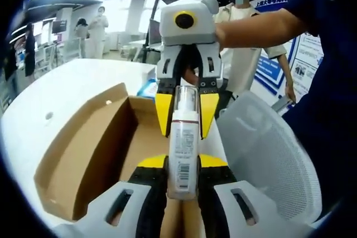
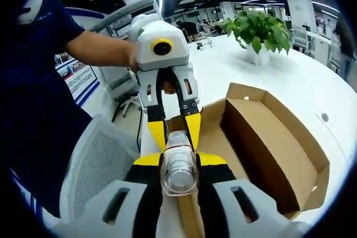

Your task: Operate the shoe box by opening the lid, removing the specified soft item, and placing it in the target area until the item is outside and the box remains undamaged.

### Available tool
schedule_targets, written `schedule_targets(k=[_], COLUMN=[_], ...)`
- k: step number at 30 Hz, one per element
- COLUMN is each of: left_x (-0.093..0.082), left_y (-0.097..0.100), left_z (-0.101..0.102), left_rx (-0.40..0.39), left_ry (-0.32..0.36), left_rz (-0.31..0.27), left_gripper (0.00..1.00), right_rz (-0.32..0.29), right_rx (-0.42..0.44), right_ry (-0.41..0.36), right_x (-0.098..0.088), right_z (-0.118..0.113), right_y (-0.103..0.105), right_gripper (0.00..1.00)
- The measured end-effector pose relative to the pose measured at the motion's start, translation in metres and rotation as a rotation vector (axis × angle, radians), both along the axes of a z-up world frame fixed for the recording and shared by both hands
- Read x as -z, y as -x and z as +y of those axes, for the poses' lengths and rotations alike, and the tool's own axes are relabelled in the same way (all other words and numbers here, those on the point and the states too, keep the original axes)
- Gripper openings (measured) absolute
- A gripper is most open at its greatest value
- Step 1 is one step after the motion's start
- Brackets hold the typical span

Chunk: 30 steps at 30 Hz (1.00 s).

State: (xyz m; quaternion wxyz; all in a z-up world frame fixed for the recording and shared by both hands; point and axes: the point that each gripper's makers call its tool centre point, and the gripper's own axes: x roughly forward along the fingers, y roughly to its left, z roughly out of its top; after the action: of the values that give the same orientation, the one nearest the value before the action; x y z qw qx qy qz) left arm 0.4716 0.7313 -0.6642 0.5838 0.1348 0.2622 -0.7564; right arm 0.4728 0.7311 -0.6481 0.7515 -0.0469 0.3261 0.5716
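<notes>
Bright ceiling strip lights, glare off white table (image 2: pixel 290 76), fisheye-bent edges, soft background

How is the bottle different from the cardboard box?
The bottle is see-through plastic with a printed label; the box is plain brown cardboard. The bottle is slim and held between both grippers, left and right; the box is wide, open and lies on the white table.

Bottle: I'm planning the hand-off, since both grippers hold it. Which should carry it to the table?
Left, probably. The left gripper clamps the bottle by its labelled body, while the right gripper pinches just the clear cap end over the open box.
</notes>
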Motion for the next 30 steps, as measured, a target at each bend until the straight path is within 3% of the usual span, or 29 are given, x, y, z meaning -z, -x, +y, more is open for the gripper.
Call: schedule_targets(k=[13,17,30], left_x=[0.000,0.003,-0.007], left_y=[-0.003,-0.003,-0.016], left_z=[0.003,0.007,0.020], left_rx=[-0.042,-0.057,-0.168], left_ry=[0.002,-0.015,0.016], left_rz=[-0.008,-0.022,-0.078], left_gripper=[0.20,0.26,0.24], right_rz=[0.003,-0.003,-0.008], right_rx=[-0.004,-0.002,-0.039], right_ry=[0.029,0.051,0.182], right_x=[0.001,0.001,0.000], right_z=[-0.002,-0.008,-0.030], right_y=[-0.002,-0.005,-0.006], right_gripper=[0.19,0.19,0.19])
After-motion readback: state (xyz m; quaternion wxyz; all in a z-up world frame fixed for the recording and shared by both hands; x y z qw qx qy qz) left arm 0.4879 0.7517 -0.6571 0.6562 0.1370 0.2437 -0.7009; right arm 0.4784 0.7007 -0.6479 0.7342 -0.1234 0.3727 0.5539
